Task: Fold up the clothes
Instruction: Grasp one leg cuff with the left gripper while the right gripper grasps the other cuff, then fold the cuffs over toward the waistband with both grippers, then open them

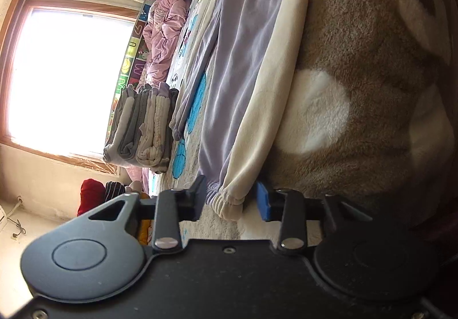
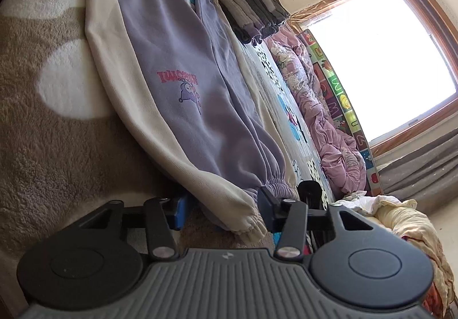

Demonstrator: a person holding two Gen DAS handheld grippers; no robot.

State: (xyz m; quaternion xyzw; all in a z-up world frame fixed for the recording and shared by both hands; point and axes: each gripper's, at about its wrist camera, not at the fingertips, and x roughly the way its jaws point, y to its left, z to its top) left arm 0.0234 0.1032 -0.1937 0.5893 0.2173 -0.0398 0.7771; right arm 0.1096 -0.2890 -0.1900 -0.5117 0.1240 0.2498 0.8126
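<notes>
Both your claws are rolled onto their sides, so the room appears tipped in each wrist view. Your left claw (image 1: 232, 201) brackets one gathered end of the lilac-and-cream trousers (image 1: 243, 61): the elastic cuff (image 1: 226, 201) lies between its fingers, the black finger (image 1: 197, 198) touching the lilac side, the blue pad (image 1: 262, 203) just beside the cream side; whether it presses cannot be told. Your right claw (image 2: 221, 211) stands likewise at the waistband (image 2: 252, 219), the gathered hem between its fingers with narrow gaps visible, so a true clench cannot be confirmed. From each claw the trousers run straight ahead, lying flat on the brown-and-white fleece blanket (image 2: 43, 124) that covers the bed. Beyond the garment, farther from each claw, sits a stack of folded clothes (image 1: 143, 127), then a pink quilt (image 2: 329, 133) and the window (image 2: 380, 55).
</notes>
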